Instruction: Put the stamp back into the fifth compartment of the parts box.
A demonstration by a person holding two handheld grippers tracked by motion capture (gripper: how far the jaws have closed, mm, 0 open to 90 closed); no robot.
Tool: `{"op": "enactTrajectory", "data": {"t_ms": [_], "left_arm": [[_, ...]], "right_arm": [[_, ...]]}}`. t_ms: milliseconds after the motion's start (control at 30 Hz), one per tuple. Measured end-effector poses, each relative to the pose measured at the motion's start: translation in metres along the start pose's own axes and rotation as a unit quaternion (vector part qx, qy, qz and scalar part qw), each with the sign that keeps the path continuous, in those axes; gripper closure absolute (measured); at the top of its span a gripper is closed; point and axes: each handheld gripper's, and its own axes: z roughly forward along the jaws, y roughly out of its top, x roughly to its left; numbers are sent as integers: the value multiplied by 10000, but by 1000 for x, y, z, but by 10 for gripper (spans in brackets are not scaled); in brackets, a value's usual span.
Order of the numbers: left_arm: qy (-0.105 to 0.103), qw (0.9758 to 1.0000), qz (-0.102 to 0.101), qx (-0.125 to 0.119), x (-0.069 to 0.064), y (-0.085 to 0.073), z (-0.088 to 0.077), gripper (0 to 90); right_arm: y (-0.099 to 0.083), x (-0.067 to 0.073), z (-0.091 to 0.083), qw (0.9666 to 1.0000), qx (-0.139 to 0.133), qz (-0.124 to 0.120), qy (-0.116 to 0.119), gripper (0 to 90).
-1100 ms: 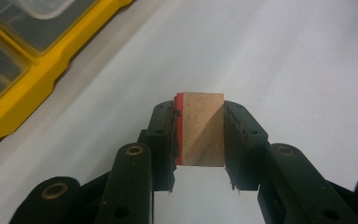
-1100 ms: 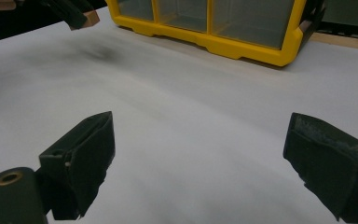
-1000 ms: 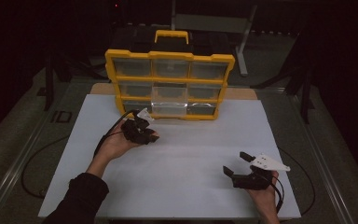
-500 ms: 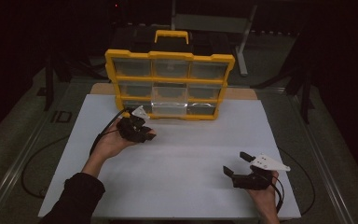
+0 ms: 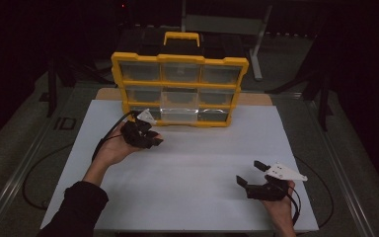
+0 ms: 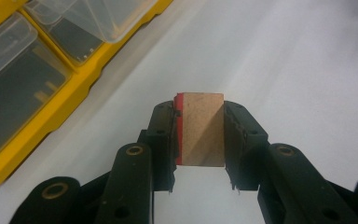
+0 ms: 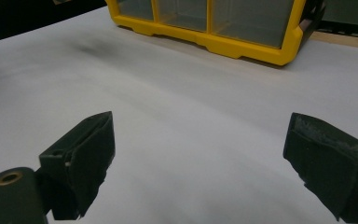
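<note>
Moved: left hand has shifted slightly up the table toward the organizer since the earlier frames; right hand has kept its place.
Left gripper: clenched on a block, just in front of the organizer's bottom-left corner.
Block: plain wood face with a red side, pinched between both pads, held above the white table.
Right gripper: released, jaws wide apart with nothing between them, low over the table's near right part, well apart from the organizer.
Organizer: yellow frame with a yellow handle, standing upright at the table's far edge, three rows of three clear drawers.
Open drawer: bottom row, middle, pulled out toward the person; its contents cannot be made out.
Other drawers: pushed in; through the clear fronts in the left gripper view, dark interiors with a faint small shape in one, too unclear to name.
Cables: trailing from each gripper across the table.
</note>
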Motion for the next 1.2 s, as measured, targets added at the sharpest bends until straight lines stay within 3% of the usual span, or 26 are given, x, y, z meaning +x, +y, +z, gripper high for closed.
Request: {"op": "enactTrajectory", "data": {"t_ms": [733,1200], "left_arm": [[42,9998,-45,-169,10,9,-23,668],[41,9999,9,-148,14,15,-32,668]], "right_arm": [[0,1,2,10000,49,-10,40,88],[0,1,3,10000,57,1,48,88]]}}
